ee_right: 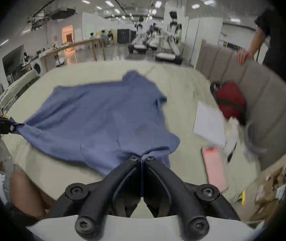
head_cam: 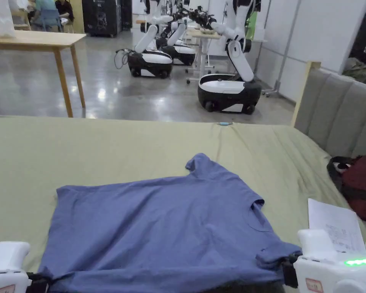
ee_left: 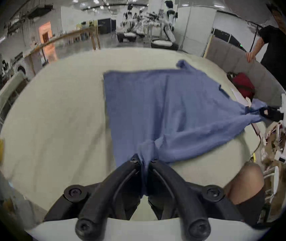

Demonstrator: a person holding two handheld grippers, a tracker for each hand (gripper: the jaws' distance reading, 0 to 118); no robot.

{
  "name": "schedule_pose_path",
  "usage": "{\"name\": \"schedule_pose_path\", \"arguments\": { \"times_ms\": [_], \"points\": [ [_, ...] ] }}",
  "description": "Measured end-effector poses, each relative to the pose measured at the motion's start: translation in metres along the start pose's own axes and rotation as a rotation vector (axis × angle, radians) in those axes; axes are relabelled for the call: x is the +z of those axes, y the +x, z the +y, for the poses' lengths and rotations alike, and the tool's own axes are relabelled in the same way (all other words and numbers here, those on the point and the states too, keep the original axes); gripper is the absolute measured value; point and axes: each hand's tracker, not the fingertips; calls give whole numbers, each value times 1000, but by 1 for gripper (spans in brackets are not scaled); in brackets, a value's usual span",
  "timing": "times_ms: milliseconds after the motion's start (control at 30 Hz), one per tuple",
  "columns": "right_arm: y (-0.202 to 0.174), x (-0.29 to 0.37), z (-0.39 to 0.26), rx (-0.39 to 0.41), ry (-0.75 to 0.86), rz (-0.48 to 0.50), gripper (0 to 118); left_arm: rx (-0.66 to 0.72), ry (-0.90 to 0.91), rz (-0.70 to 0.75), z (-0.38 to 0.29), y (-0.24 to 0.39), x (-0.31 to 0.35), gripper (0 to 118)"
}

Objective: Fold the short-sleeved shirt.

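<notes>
Here, shirt: blue short-sleeved shirt spread on the olive-green bed, collar toward the right, hem toward the left, far sleeve pointing away from the person.
Near edge: lifted slightly and drawn taut between the two claws; the rest lies on the sheet with shallow wrinkles.
Left claw: left claw clenched on the near hem corner, fabric bunched between both jaws.
Right claw: right claw clamped on the near sleeve and shoulder, cloth pinched between both jaws; green light lit on its white body.
Open room: broad bare sheet to the left of the shirt and beyond it up to the far edge of the bed.
Right side: tighter; sheet of paper lies just beside the collar end, dark red bag with black straps past it against the grey padded headboard. Pink flat object near the paper, blurred.
Writing: faint marks on the paper and a red-marked sticker on each claw body, too small to read.
Beyond bed: grey polished floor, wooden bench, white-and-black wheeled robots.
Person: someone in a black top behind the headboard, one hand on its top.
</notes>
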Motion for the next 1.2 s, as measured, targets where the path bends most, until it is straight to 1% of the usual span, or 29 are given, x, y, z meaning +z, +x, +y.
{"name": "schedule_pose_path", "arguments": {
  "times_ms": [133,200,300,333,367,400,433,467,533,567,600,633,667,700,767,800,833,867,900,933,967,1000,1033,1100,1167,1200],
  "points": [
    [-8,-6,-61,22,-49,-11,1,39,-32,3,-37,-5,-9,3],
    [-7,-13,-80,1,-59,-3,1,74,-46,20,-47,-13,-14,3],
    [-6,-17,-91,-23,-38,6,2,87,-34,30,-52,-17,-21,3],
    [-6,-13,-91,-34,-29,15,4,84,-33,32,-52,-16,-22,6],
    [-5,-10,-90,-51,-24,27,18,82,-27,42,-51,-15,-21,26],
    [-3,-4,-88,-73,-4,53,42,89,-6,59,-51,-16,-16,58],
    [-1,6,-85,-92,38,78,70,110,34,37,-52,-17,-6,94],
    [0,21,-83,-107,114,81,87,127,114,32,-53,-15,11,112],
    [-5,52,-74,-125,264,63,86,119,278,105,-54,0,44,110],
    [-10,65,-70,-145,343,70,87,126,398,131,-57,8,59,110],
    [-20,88,-61,-164,426,81,89,122,544,147,-58,19,75,110],
    [-27,96,-58,-178,487,96,97,122,597,170,-59,30,84,110],
    [-36,102,-56,-187,534,123,107,143,665,199,-59,41,89,110],
    [-47,105,-53,-201,567,134,107,179,724,212,-59,50,90,110],
    [-67,103,-50,-182,559,136,106,196,767,166,-60,64,82,108],
    [-79,99,-51,-157,574,118,98,188,761,172,-60,72,77,105],
    [-86,93,-51,-118,571,94,80,183,742,177,-59,79,72,95],
    [-94,86,-51,-82,541,76,38,164,718,167,-59,85,67,64],
    [-100,81,-52,-73,511,61,4,142,693,145,-63,81,55,28],
    [-103,78,-56,-88,516,74,1,125,676,159,-64,85,52,0],
    [-102,74,-58,-92,499,123,0,97,647,177,-67,89,47,0],
    [-103,69,-58,-96,456,159,0,75,644,134,-71,86,43,0],
    [-104,67,-59,-106,444,141,0,60,624,128,-72,85,41,0],
    [-104,70,-59,-93,458,130,0,42,622,135,-67,80,45,0],
    [-94,71,-56,-103,452,135,0,18,528,95,-56,66,47,0],
    [-90,75,-55,-104,451,137,0,-24,460,88,-47,55,47,0]
  ]
}}
